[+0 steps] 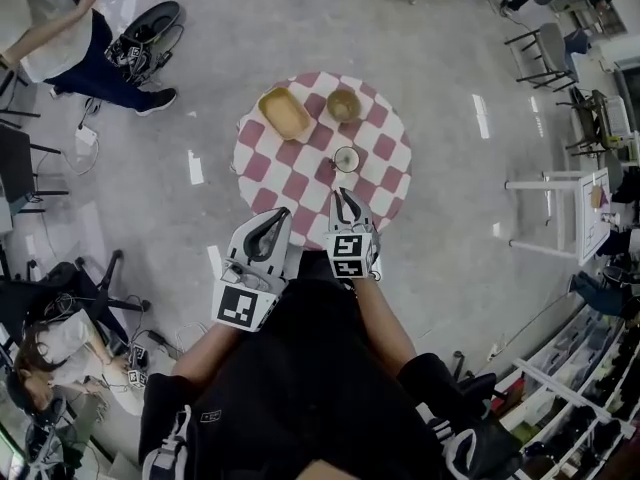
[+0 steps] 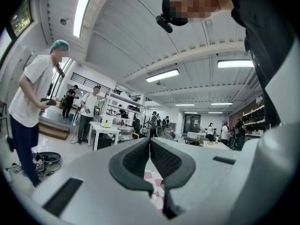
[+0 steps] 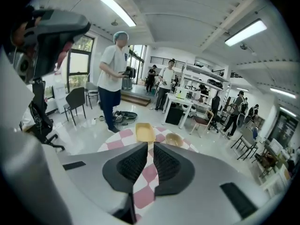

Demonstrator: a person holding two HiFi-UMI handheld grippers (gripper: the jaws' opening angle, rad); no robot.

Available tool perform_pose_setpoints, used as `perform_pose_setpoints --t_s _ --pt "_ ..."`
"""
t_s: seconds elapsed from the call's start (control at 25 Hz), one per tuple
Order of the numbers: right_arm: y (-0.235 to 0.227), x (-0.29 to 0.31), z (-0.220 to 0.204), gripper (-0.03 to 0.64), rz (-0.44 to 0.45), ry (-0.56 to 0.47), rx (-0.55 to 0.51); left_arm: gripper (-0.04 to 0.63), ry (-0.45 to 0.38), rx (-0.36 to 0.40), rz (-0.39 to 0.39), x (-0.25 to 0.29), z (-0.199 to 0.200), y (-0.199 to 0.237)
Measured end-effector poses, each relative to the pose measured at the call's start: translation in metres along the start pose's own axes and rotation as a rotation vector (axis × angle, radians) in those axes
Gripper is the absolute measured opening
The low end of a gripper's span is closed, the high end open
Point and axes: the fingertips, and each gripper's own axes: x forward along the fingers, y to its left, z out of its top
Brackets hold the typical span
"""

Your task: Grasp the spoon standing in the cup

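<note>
A small cup (image 1: 346, 158) with a spoon standing in it sits on the round table with a red-and-white checked cloth (image 1: 385, 183), at the middle of its near half. My right gripper (image 1: 342, 195) hovers just short of the cup, over the table's near edge, pointing at it. Its jaws (image 3: 150, 145) stand barely parted, with only cloth showing in the slit; the cup is hidden in that view. My left gripper (image 1: 284, 214) hangs to the left, near the table edge. Its fingertips (image 2: 150, 140) touch and hold nothing.
A yellow oblong tray (image 1: 285, 113) (image 3: 145, 132) and a round wooden bowl (image 1: 343, 104) (image 3: 174, 139) sit at the table's far side. A person (image 1: 60, 38) stands at the far left beside cables. A white stool (image 1: 560, 213) is to the right, chairs beyond.
</note>
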Motion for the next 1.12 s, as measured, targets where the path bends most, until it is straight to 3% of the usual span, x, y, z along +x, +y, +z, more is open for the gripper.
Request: perform_pose_setpoints --t_s 0.32,0.44,0.64,0.92,1.12 --pt "-0.007 0.087 -0.052 0.146 0.103 0.197 -0.197 0.012 0.021 0.000 0.077 0.048 0.005 0.019" --pt "-0.013 0.110 -0.065 0.157 0.104 0.234 -0.228 0.012 0.034 0.003 0.097 0.057 0.005 0.027" --pt "-0.019 0.136 -0.081 0.158 0.109 0.267 -0.293 0.014 0.039 -0.011 0.134 0.067 0.005 0.036" --pt "-0.016 0.152 -0.089 0.154 0.115 0.276 -0.362 0.014 -0.064 -0.039 0.150 0.071 0.018 0.034" --pt "-0.017 0.157 -0.089 0.091 0.098 0.270 -0.394 0.013 -0.047 -0.048 0.156 0.068 0.013 0.035"
